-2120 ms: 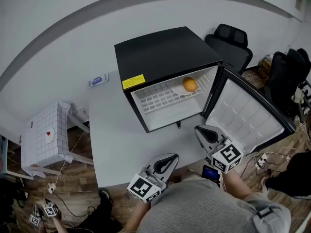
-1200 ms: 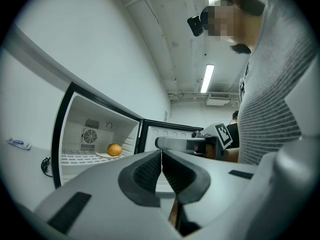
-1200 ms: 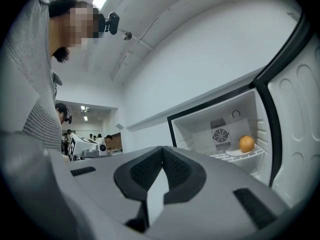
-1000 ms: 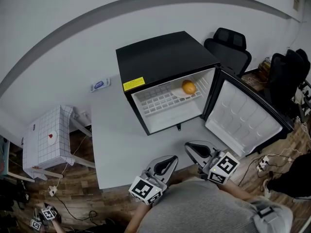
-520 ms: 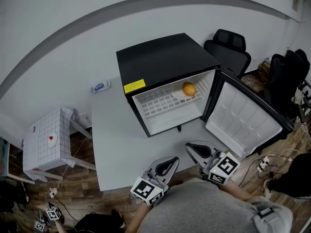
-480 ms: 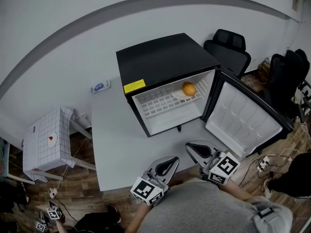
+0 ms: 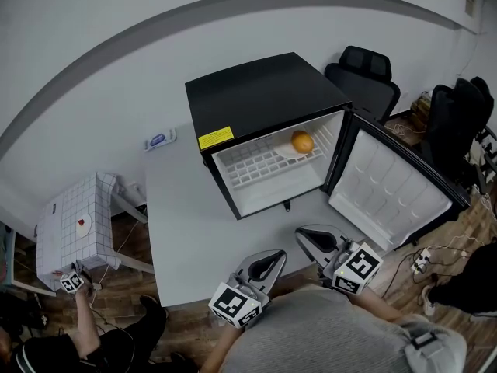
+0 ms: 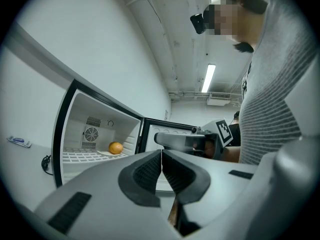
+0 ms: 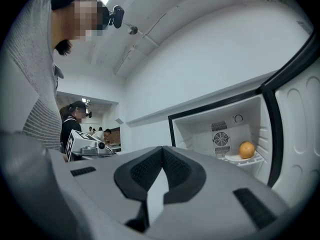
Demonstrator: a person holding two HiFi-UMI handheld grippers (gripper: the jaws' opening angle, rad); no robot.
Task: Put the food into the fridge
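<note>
An orange (image 7: 302,141) lies on a small white plate (image 7: 286,150) on the wire shelf of the black mini fridge (image 7: 260,92), whose door (image 7: 392,185) hangs wide open to the right. The same orange (image 8: 115,147) shows in the left gripper view and, as the orange (image 9: 246,149), in the right gripper view. Both grippers are held low at the table's near edge, apart from the fridge. My left gripper (image 7: 272,256) is shut and empty. My right gripper (image 7: 301,235) is shut and empty too.
The fridge stands on a grey table (image 7: 186,208). A small blue-and-white packet (image 7: 157,139) lies at the table's far left. Black office chairs (image 7: 365,72) stand behind the door. A white tiled side table (image 7: 66,224) is at the left, with another person's arm (image 7: 85,317) below it.
My right gripper drew back from the fridge door toward my body, then stayed still. At the lower left another person has come into view and raised a marker cube.
</note>
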